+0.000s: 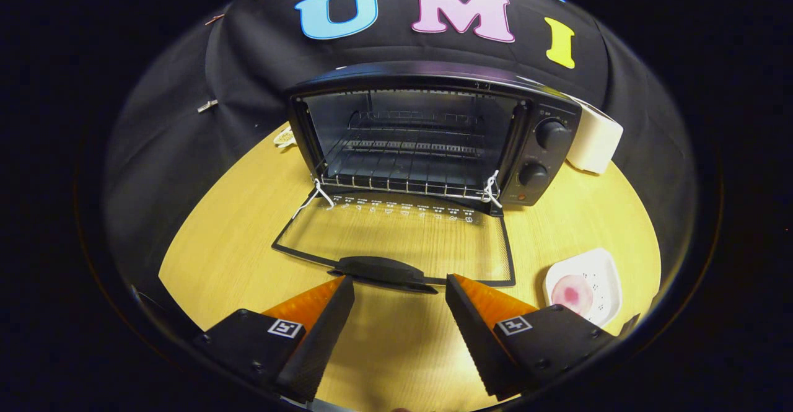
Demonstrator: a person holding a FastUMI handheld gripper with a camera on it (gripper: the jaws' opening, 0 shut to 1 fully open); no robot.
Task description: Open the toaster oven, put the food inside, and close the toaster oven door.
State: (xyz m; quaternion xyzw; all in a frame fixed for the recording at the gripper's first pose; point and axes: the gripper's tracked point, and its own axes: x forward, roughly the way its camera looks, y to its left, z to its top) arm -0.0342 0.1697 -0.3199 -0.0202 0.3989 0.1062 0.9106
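A black toaster oven (545, 152) stands at the back of the wooden table, with two knobs on its right panel. Its glass door (396, 235) lies folded down flat toward me, and the door's black handle (381, 271) sits just ahead of my fingers. Inside, a wire rack (403, 170) is bare. A pink round piece of food (568, 293) rests on a white square plate (604, 272) to the right of the door, just beyond my right finger. My gripper (399, 285) is open, with nothing between its fingers, hovering over the table in front of the handle.
A white boxy object (595, 139) stands behind the oven's right side. A small pale item (285, 137) lies at the oven's left rear corner. The round wooden table (235, 238) extends to the left of the open door.
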